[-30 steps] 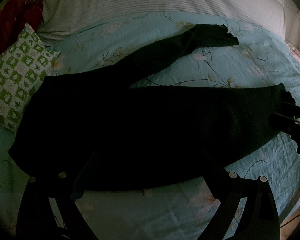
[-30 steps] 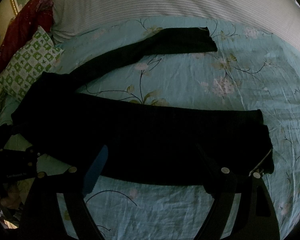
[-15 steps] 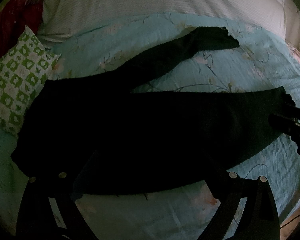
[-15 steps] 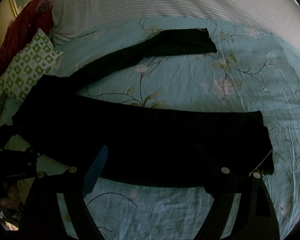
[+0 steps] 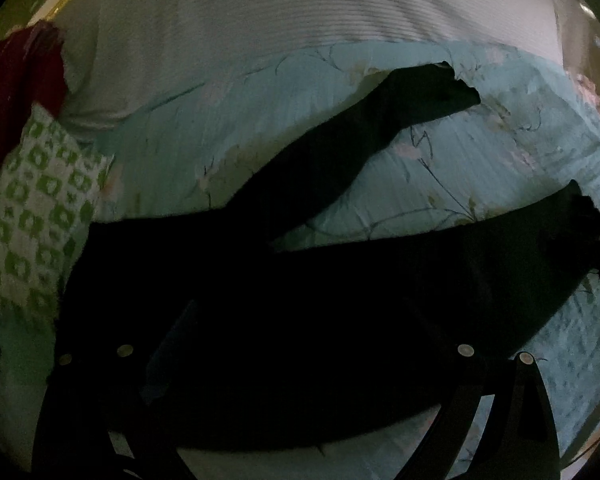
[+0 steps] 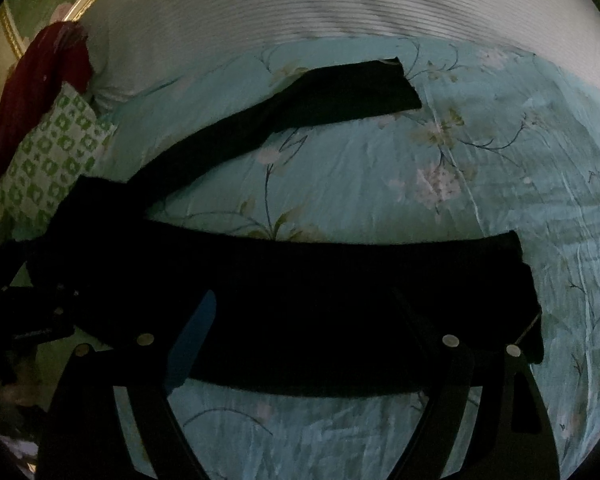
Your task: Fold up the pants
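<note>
Right wrist view: I see the bed [image 6: 480, 160], its teal floral sheet taking up most of the frame, with a striped white cover behind. On it lie the black pants [image 6: 300, 280], unfolded, waist toward the left by the green-and-white pillow [image 6: 48, 160], the two legs splayed in a V: near leg running flat across in front of me, far leg [image 6: 340, 96] angled off toward the striped cover. I judge no fold is made yet; the legs need bringing together first, which would explain one tool at each end.

The right hand-held gripper [image 6: 300, 344] hangs over the near leg, jaws wide apart, nothing between them that I can see pinched. The near cuff [image 6: 528, 320] sits just by its right finger.

Left wrist view, blurred: the left hand-held gripper [image 5: 296, 354] is over the waist end, fingers spread, dark against dark cloth; no grip evident.
</note>
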Demonstrator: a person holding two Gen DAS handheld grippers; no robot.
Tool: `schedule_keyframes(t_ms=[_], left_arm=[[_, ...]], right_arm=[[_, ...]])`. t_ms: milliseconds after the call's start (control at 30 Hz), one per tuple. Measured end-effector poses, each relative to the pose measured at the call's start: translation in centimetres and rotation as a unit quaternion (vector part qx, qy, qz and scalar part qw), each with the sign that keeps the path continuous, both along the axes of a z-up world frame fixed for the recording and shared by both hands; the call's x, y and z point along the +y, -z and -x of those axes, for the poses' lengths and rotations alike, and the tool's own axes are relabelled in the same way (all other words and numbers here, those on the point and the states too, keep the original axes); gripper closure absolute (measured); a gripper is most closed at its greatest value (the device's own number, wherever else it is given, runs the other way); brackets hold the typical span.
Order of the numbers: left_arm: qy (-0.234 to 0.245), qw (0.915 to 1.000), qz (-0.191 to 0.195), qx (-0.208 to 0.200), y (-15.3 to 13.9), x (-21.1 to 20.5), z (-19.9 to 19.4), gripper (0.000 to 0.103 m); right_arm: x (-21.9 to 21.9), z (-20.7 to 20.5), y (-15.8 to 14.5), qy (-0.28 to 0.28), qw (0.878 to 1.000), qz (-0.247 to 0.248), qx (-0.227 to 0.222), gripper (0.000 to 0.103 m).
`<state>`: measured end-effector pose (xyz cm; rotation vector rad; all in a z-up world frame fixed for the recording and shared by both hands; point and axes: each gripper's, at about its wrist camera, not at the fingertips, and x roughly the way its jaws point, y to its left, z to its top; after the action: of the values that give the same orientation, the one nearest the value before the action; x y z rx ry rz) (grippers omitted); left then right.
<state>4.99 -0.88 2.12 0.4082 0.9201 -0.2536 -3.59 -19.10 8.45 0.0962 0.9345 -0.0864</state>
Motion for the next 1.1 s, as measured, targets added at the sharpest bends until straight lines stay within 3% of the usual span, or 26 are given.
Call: schedule_keyframes(t_ms=[233,333,733,967,1100], left_arm=[[0.047,0.9983,-0.034,-0.005,-0.2,-1.6,-4.0,0.006],[0.054,0.9979,-0.035,0.001,0.1,-2.1,-5.5,0.006],[0.088,0.9934,-0.068,0.030,2.7,-5.2,-11.8,0.008],[0.094,0.9907,-0.041,0.090,4.1,-5.3,-14.1,0.014],[0.104,0.9884,-0.044,0.101,4.9,-5.0,-14.5,0.014]], right_arm=[[-1.4,-3.2,-1.0,0.014,1.000,-0.012,-0.002,0.018],[-2.2,-4.9,-1.8,0.022,0.999,-0.033,-0.018,0.018],[-5.6,-12.8,-2.3,0.064,0.995,-0.072,-0.016,0.018],[-8.6,-17.3,-1.2,0.108,0.988,-0.106,0.002,0.021],[-10.2,-19.6,-0.9,0.125,0.983,-0.131,0.005,0.022]])
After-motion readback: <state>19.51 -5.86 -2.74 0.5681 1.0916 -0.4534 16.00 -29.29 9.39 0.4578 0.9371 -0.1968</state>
